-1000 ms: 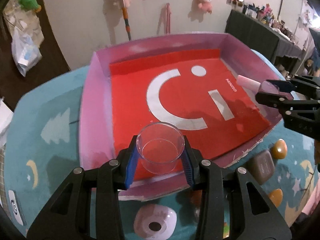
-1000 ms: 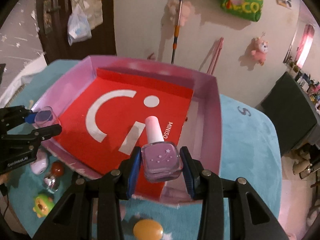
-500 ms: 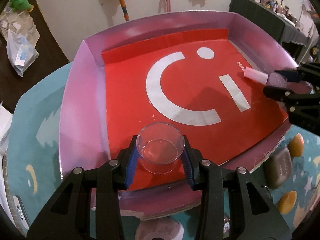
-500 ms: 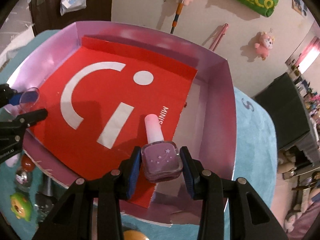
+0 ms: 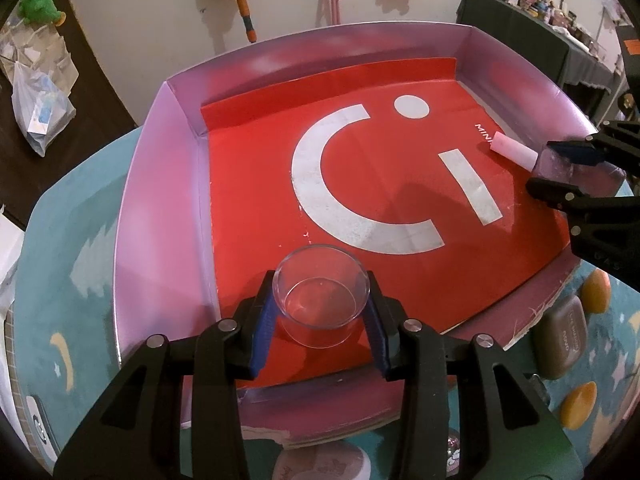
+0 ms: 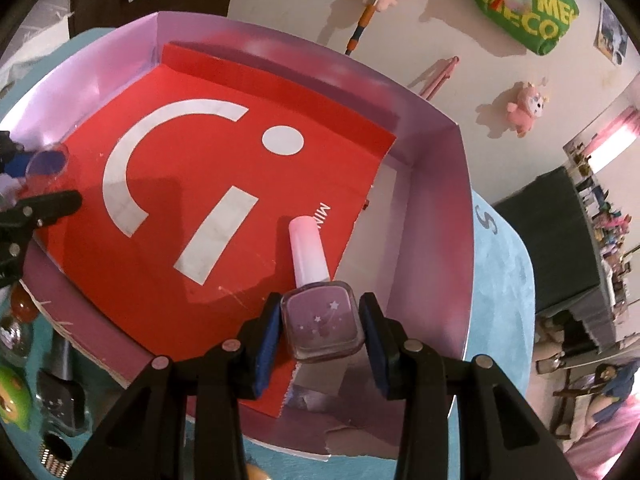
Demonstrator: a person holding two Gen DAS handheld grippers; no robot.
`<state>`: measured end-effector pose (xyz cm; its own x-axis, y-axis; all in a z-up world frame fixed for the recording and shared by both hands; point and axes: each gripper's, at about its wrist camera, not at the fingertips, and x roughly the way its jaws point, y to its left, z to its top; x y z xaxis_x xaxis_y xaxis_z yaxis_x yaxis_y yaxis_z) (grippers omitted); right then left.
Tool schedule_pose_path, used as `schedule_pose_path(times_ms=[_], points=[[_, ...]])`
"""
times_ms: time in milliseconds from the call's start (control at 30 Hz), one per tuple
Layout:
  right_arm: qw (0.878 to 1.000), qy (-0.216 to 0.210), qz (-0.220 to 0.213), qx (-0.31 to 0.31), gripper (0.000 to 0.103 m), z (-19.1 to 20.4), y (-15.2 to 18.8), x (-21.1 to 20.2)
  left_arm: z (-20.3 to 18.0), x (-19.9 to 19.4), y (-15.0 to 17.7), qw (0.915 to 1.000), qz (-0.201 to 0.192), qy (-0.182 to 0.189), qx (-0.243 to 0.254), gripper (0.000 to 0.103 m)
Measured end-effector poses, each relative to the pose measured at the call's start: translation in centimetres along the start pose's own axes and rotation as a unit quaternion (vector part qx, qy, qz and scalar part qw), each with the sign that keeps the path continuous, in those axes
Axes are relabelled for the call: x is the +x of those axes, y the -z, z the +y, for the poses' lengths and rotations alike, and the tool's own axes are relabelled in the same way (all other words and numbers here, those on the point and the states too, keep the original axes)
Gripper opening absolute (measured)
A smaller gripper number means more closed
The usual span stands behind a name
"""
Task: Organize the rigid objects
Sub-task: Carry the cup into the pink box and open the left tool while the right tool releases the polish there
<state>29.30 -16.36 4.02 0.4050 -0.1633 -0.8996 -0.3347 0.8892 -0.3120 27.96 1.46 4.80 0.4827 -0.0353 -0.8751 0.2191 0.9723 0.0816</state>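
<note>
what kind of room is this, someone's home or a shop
Most likely a lived-in home room, perhaps a bedroom: pink plush toys hang on the cream wall, a dark side table is crowded with small bottles and figurines, and a teal star-and-moon cloth covers the table.

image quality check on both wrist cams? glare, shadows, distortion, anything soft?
Left wrist: strong fisheye bend with dark corners; the pink box walls carry a soft sheen; the clear cup shows thin rim highlights; a gripper shadow falls on the red liner. Right wrist: same bend; the nail polish bottle is sharp, its shadow on the liner; the background shelf is soft and the window blown out.
</note>
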Motion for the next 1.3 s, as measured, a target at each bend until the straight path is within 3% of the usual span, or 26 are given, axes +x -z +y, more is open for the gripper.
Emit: schedule_pose_path(times_ms=[333, 467, 700, 833, 933, 1067, 1133, 1300], points=[[1.0, 0.003, 0.001, -0.005, 0.042, 0.1, 0.1, 0.1, 0.0, -0.1, 0.0, 1.0, -0.002, 0.003, 0.001, 0.039], [1.0, 0.002, 0.002, -0.005, 0.042, 0.1, 0.0, 0.1, 0.0, -0.4, 0.2, 0.9998, -0.01, 0.018, 0.005, 0.049], [1.0, -0.016, -0.004, 0.011, 0.041, -0.6, 0.1, -0.6, -0.7, -1.9, 0.3, 0.9992, -0.036, 0.003, 0.018, 0.06], [0.999, -0.026, -0.019, 0.02, 0.044, -1.2, 0.2, -2.0, -0.6, -3.5, 0.5, 0.9977, -0.064, -0.017, 0.014, 0.075], [0.998, -0.04, -0.041, 0.033, 0.056, -1.8, 0.5, -3.8, -0.3, -5.2, 0.7, 0.9958, -0.088, -0.025, 0.007, 0.075], [0.995, -0.059, -0.07, 0.05, 0.061, -2.4, 1.2, -6.4, 0.2, -7.8, 1.5, 0.9925, -0.12, -0.021, -0.009, 0.076], [0.992, -0.066, -0.089, 0.056, 0.071, -2.7, 1.5, -7.9, 0.3, -9.2, 1.8, 0.9903, -0.137, -0.012, -0.019, 0.084], [0.985, -0.079, -0.137, 0.068, 0.083, -2.8, 3.0, -12.1, -0.3, -12.9, 3.7, 0.9819, -0.187, -0.01, -0.027, 0.092]])
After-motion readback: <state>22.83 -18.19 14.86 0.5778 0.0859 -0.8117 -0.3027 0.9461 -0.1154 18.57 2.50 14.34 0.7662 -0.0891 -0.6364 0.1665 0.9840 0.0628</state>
